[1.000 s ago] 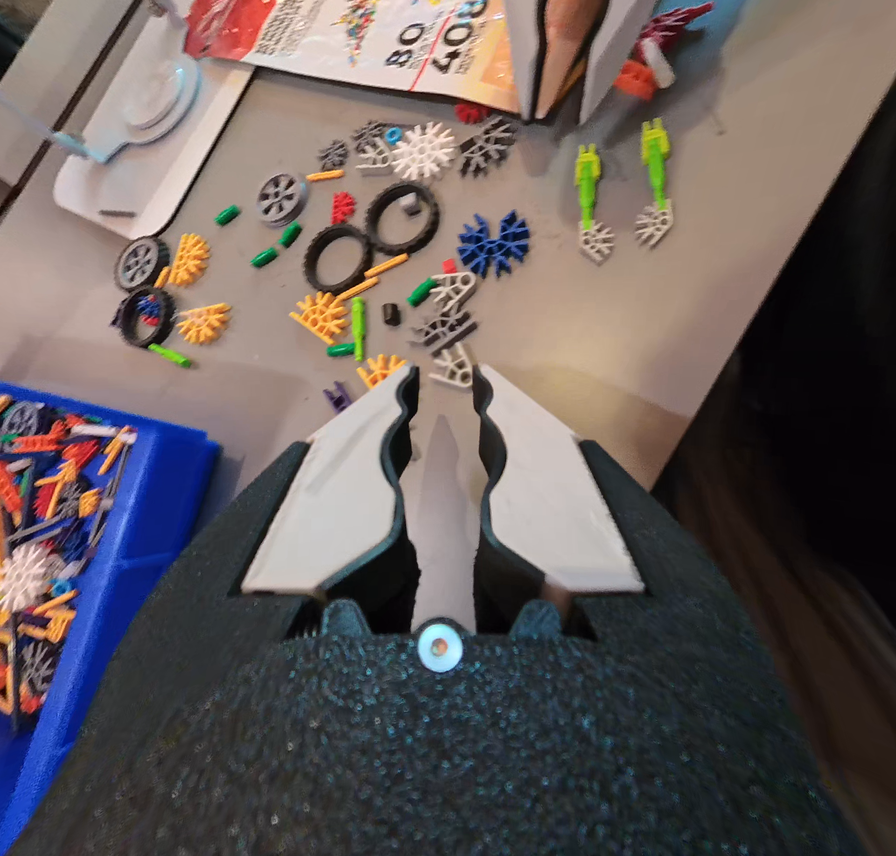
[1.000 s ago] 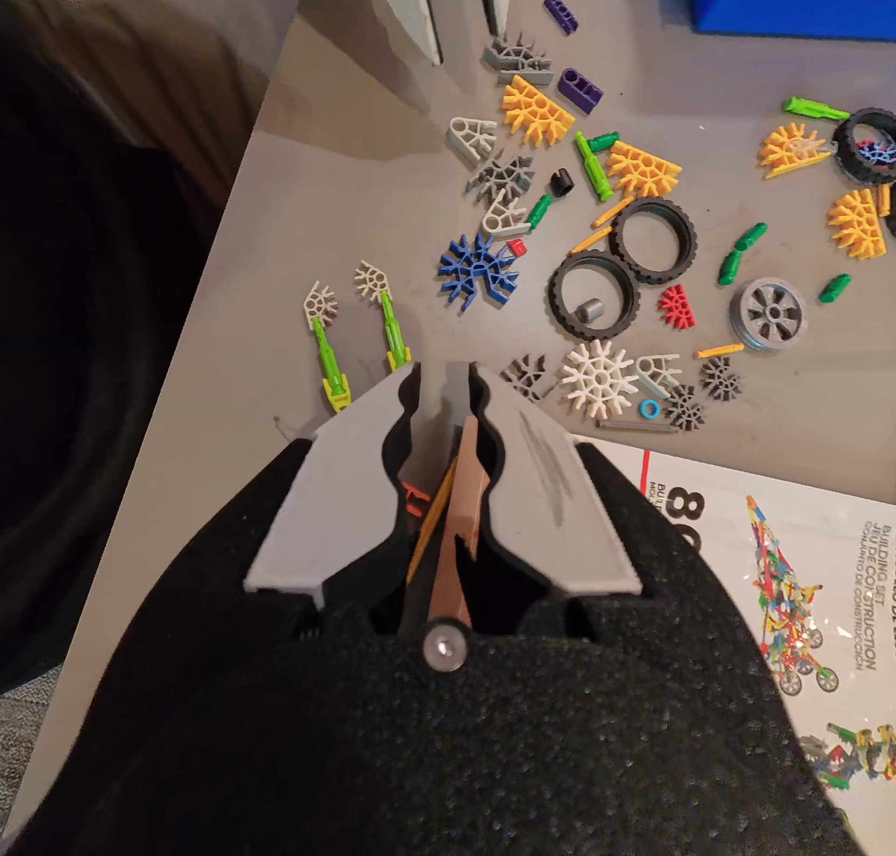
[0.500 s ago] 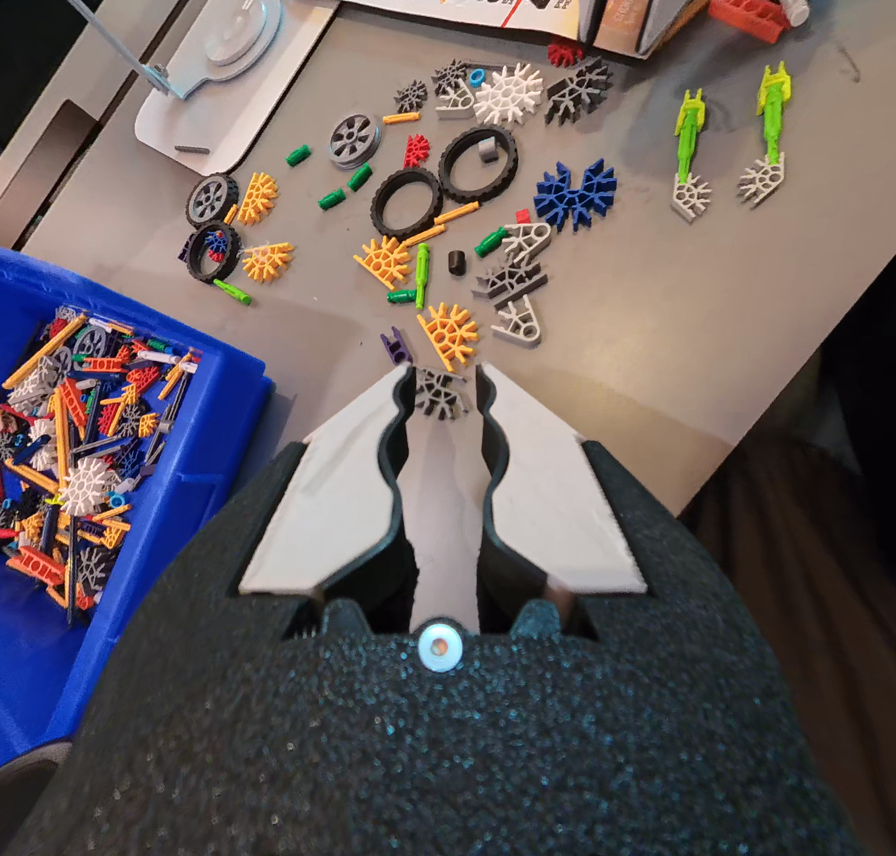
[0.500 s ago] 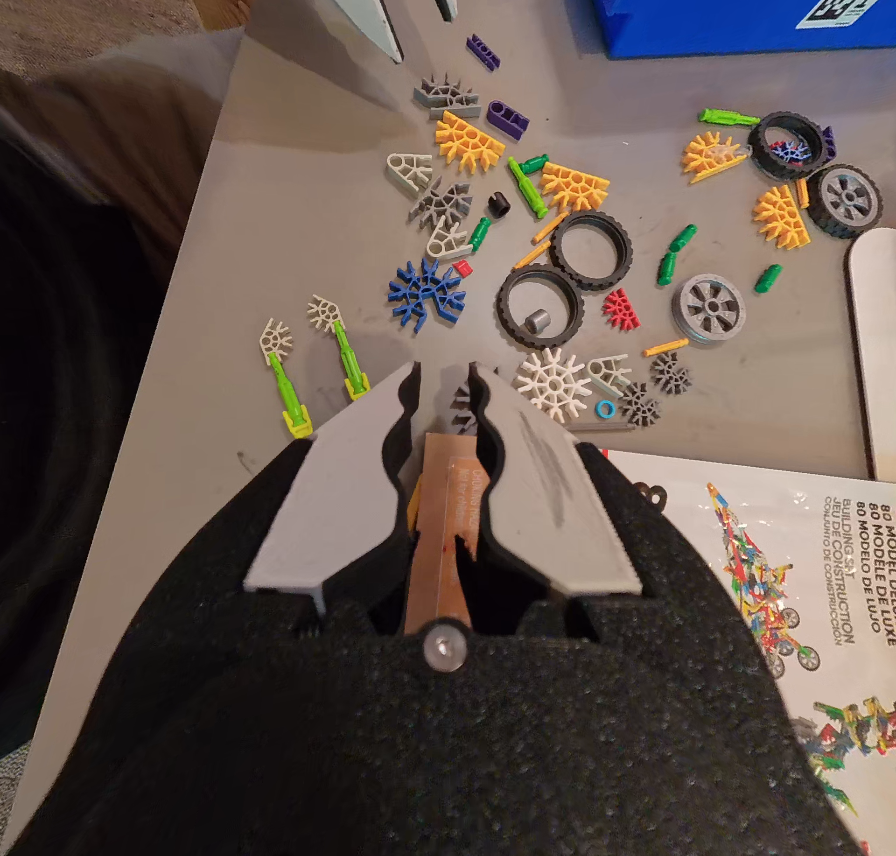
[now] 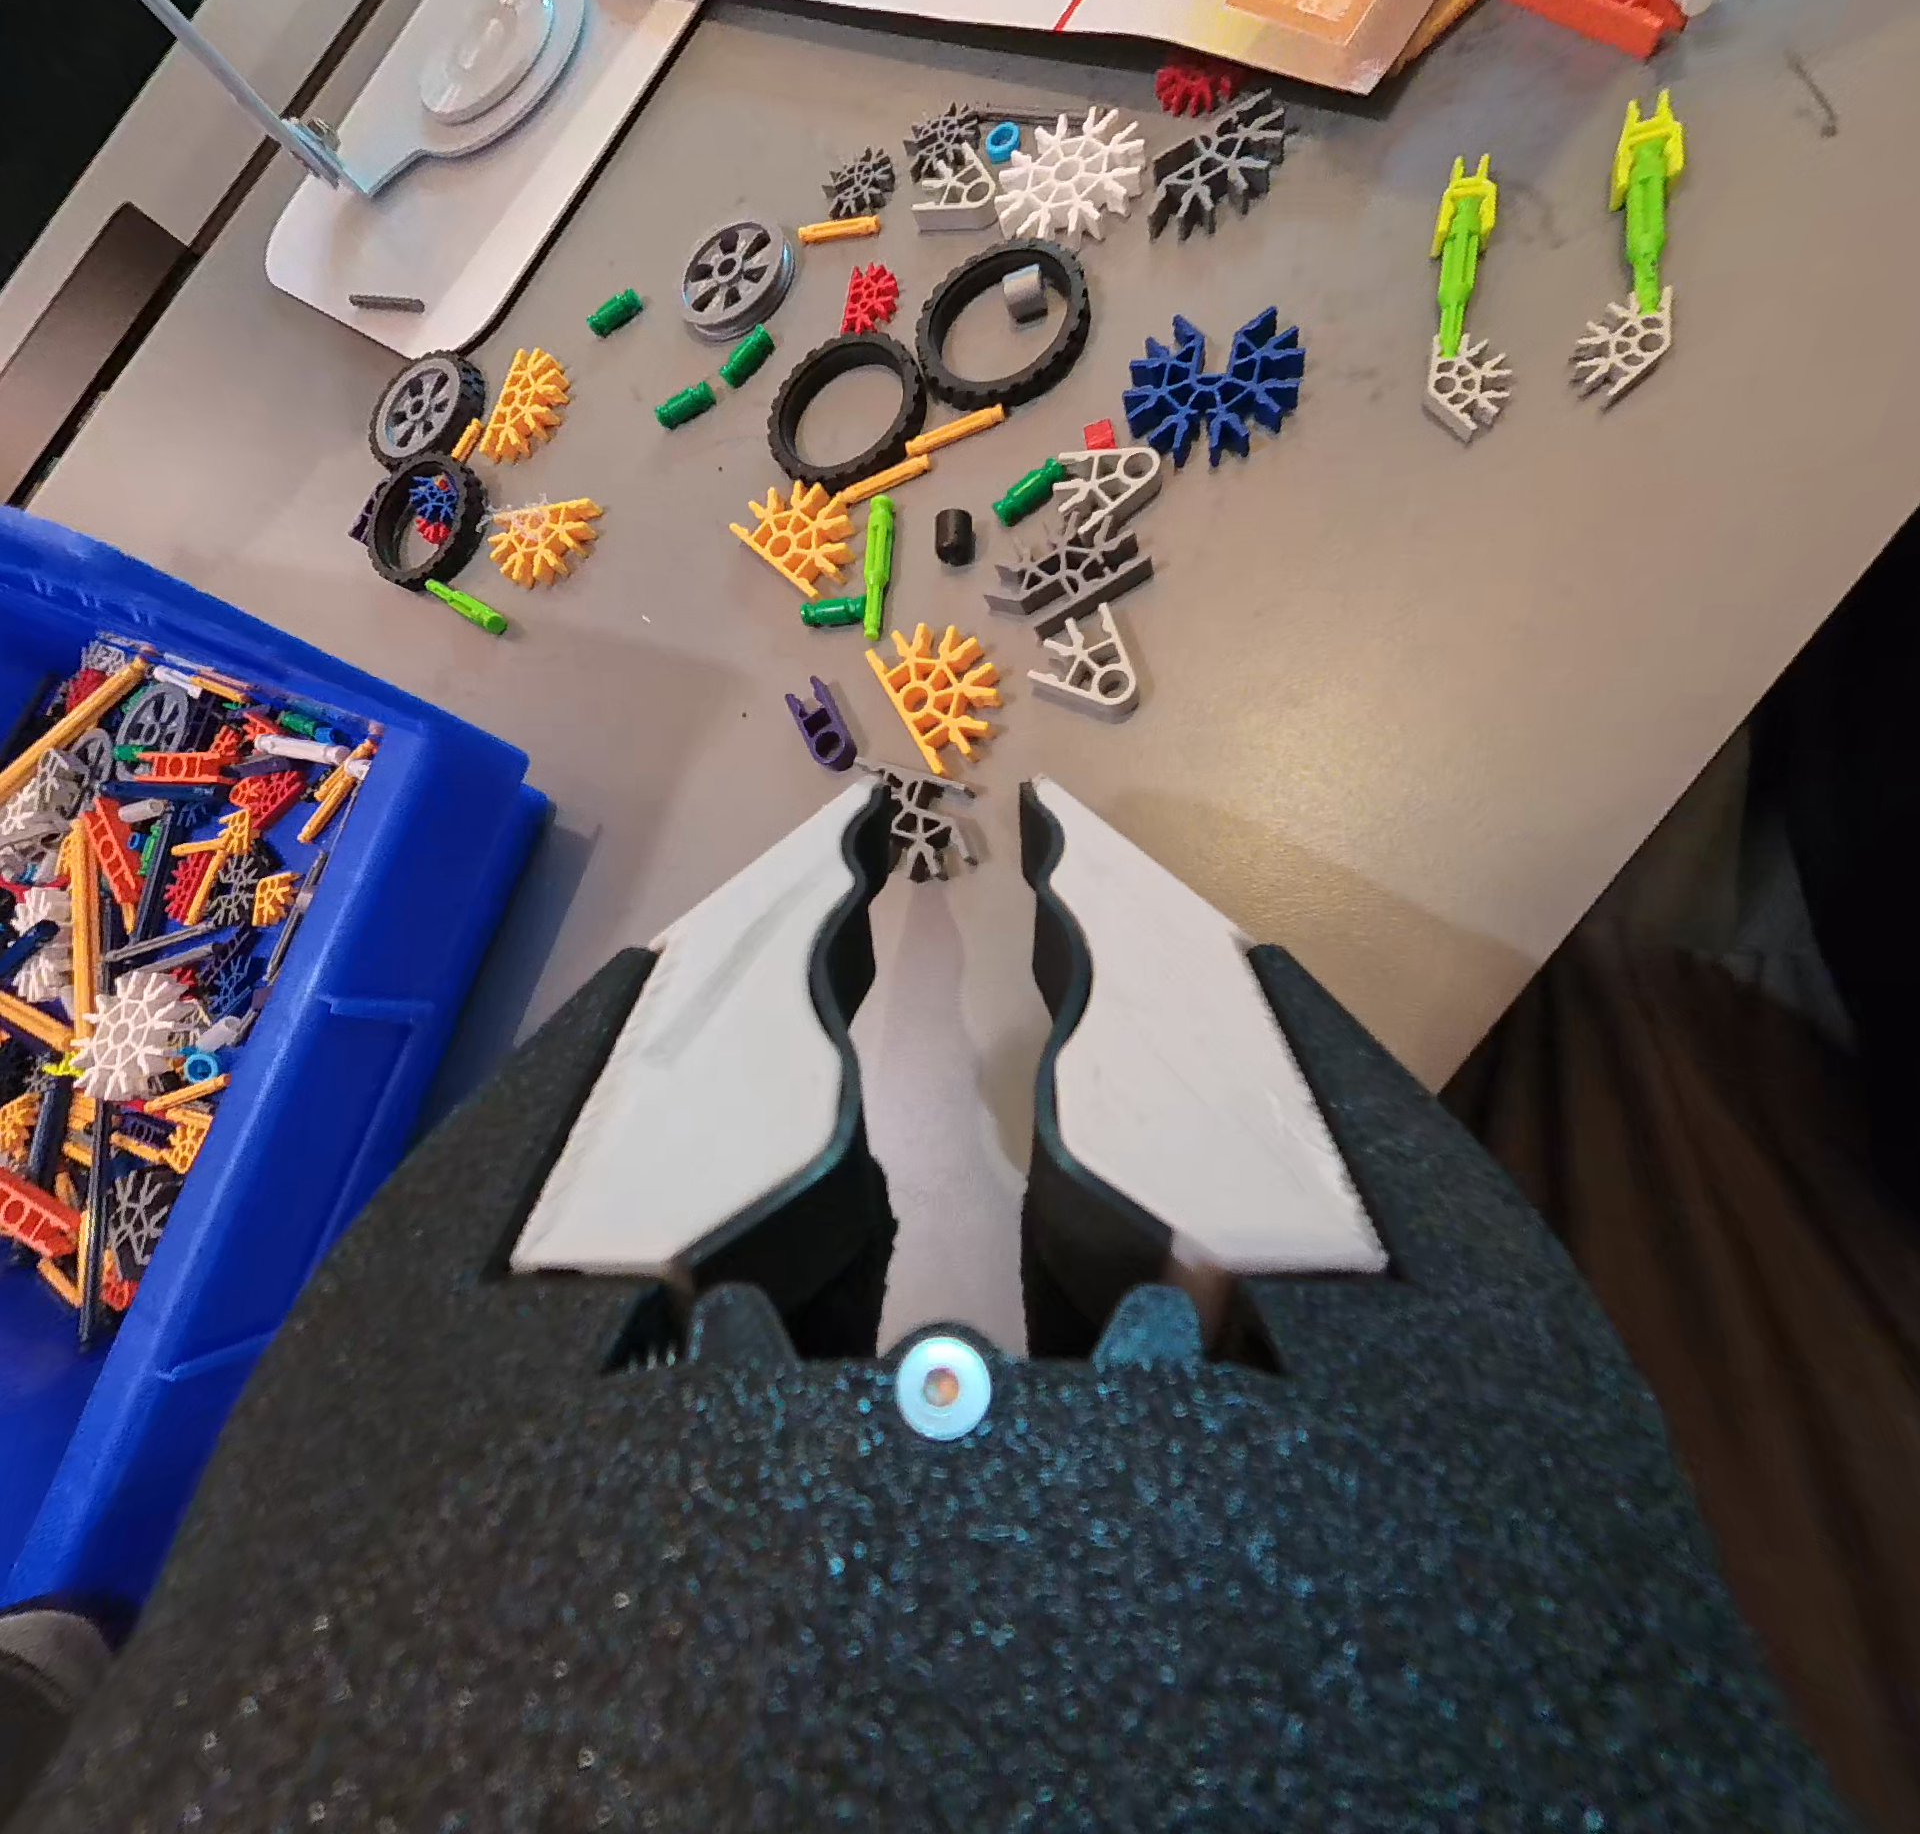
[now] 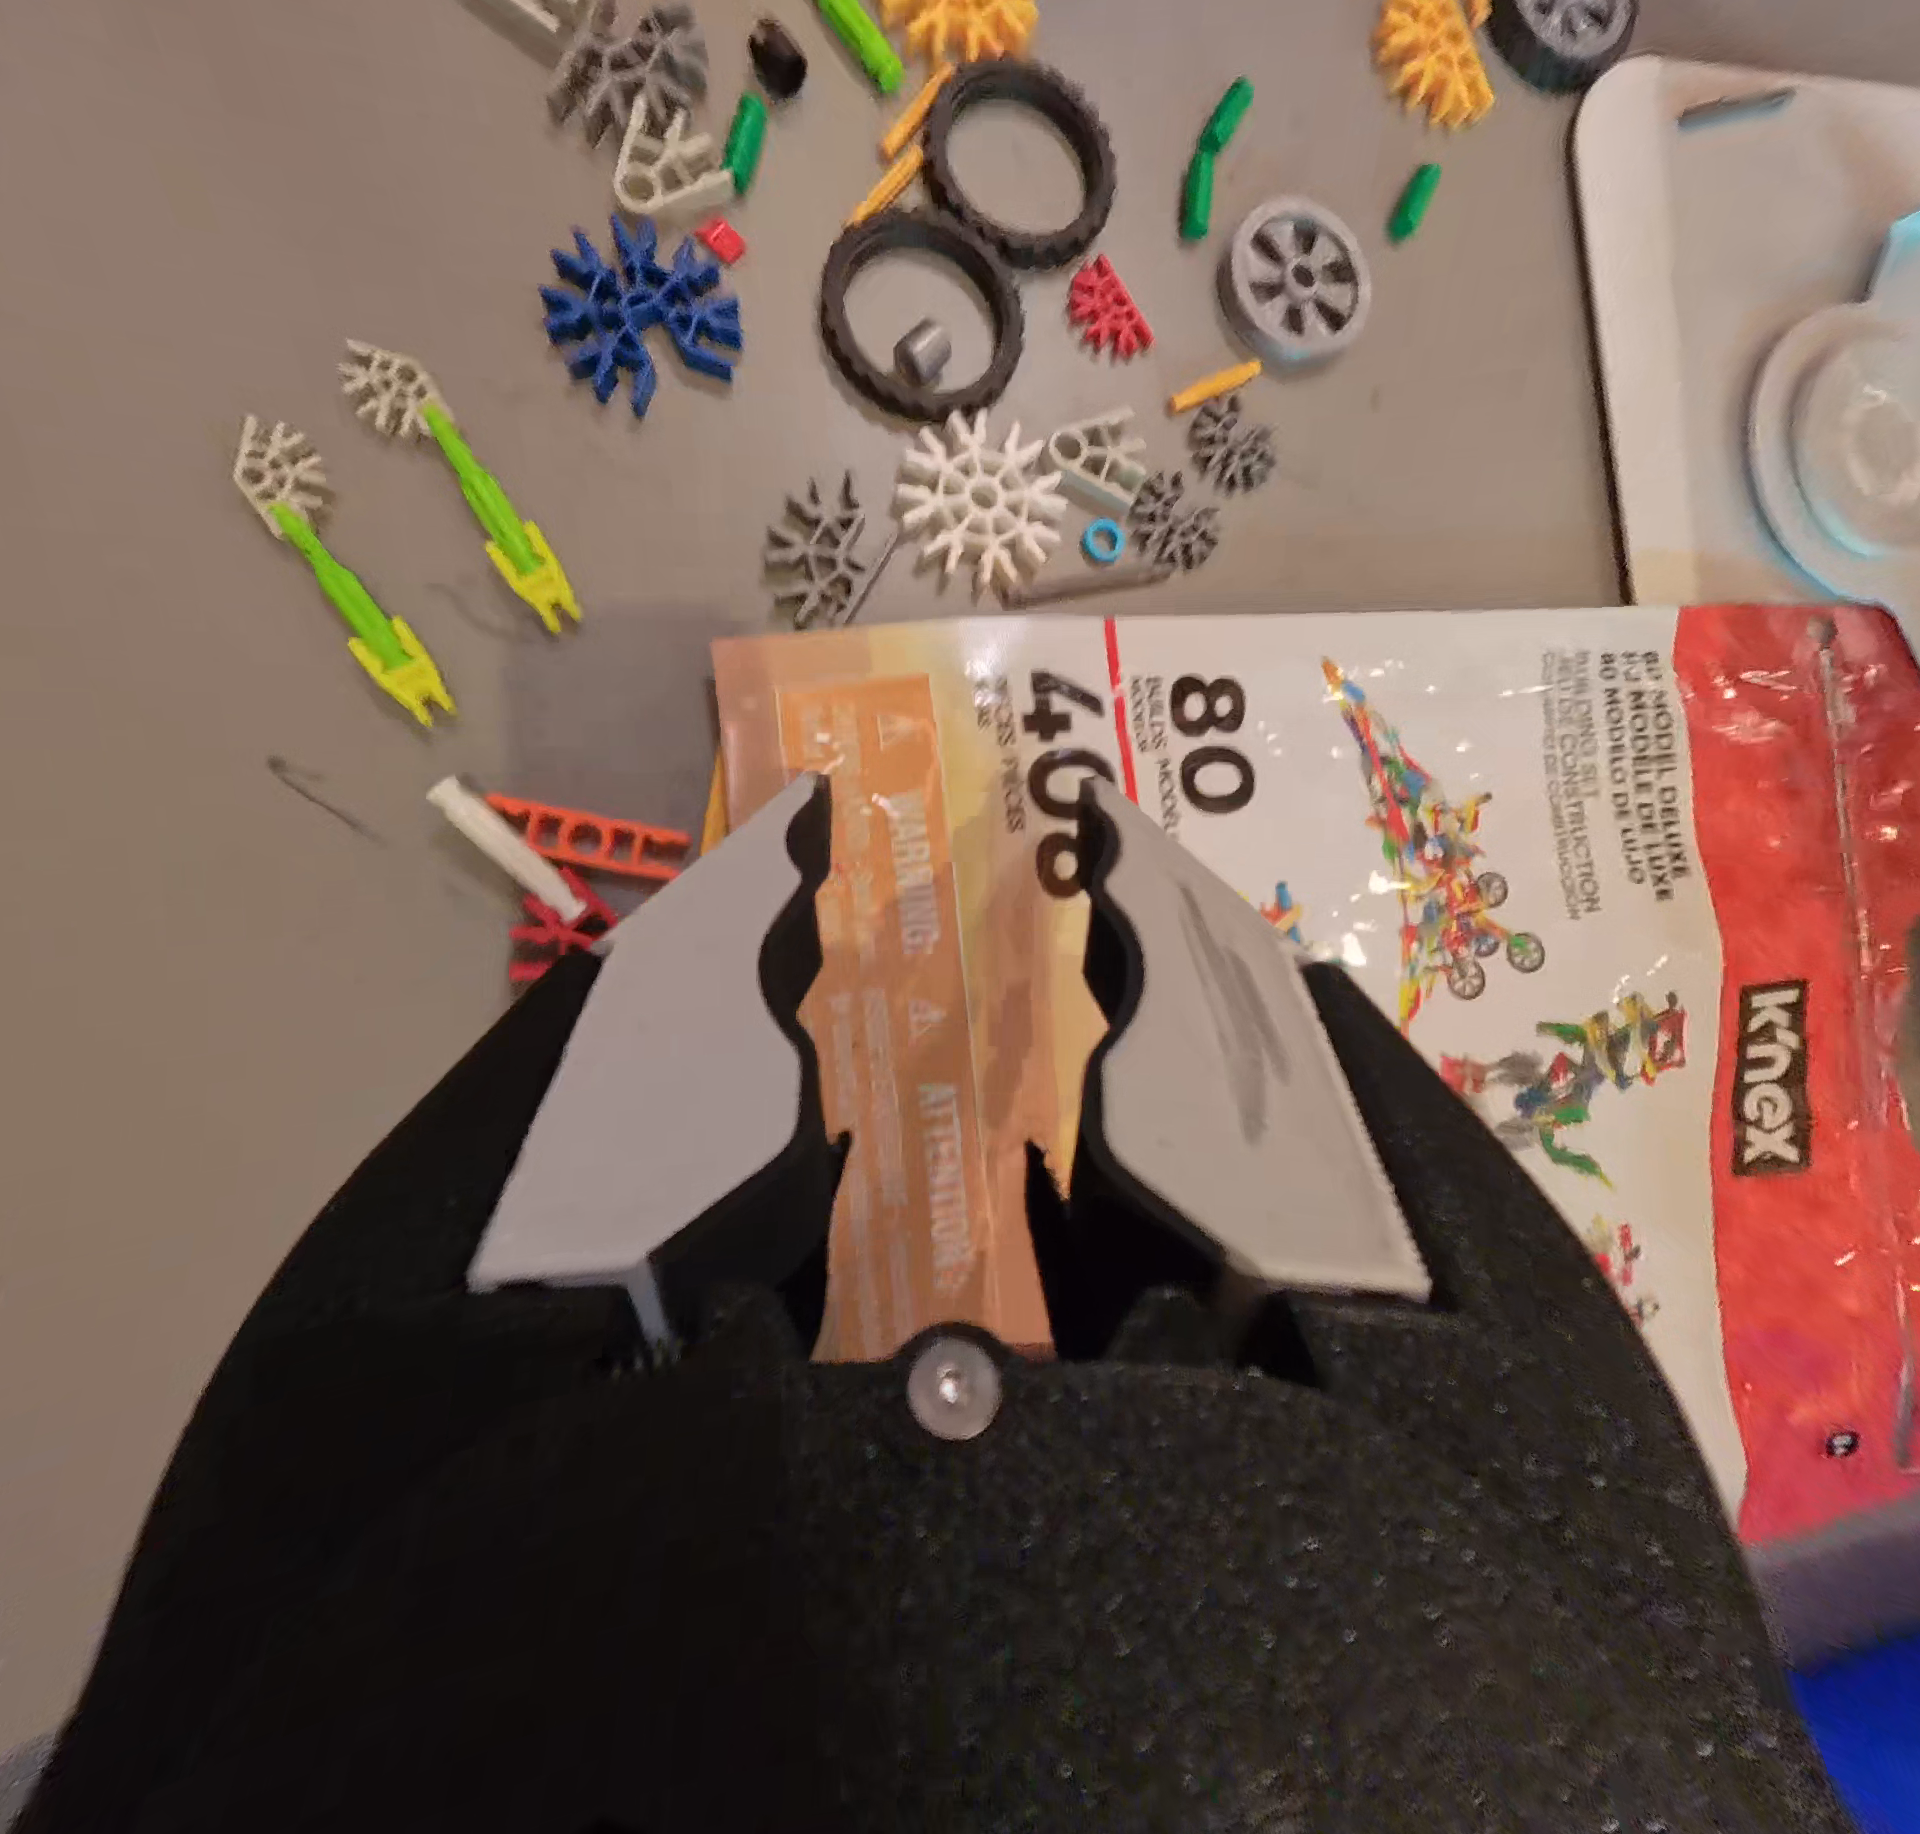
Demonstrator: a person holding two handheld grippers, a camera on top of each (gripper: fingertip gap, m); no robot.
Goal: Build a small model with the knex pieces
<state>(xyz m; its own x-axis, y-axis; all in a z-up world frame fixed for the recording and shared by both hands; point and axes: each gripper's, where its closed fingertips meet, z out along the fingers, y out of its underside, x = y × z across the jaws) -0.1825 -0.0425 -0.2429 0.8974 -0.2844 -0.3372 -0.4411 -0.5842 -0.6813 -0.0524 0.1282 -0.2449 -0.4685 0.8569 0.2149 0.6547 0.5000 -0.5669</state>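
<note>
Here the left hand-held gripper (image 5: 948, 816) hovers with fingers apart around a dark grey connector (image 5: 921, 826) on the tabletop (image 5: 1455, 641), a blue bin (image 5: 343, 1036) beside it. The right hand-held gripper (image 6: 951, 816), fingers apart, hangs over a printed booklet (image 6: 1351, 797).

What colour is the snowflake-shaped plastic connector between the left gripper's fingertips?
Dark grey snowflake-shaped connector; left wrist view shows it best.

We see a grey table (image 5: 1351, 662) with a straight edge running diagonally at right. Beyond that edge lies dark brown floor (image 5: 1714, 1213), mostly in shadow. At the far left, a second grey surface (image 5: 94, 298) adjoins the table. Light falls softly and warmly, with gentle shadows.
</note>
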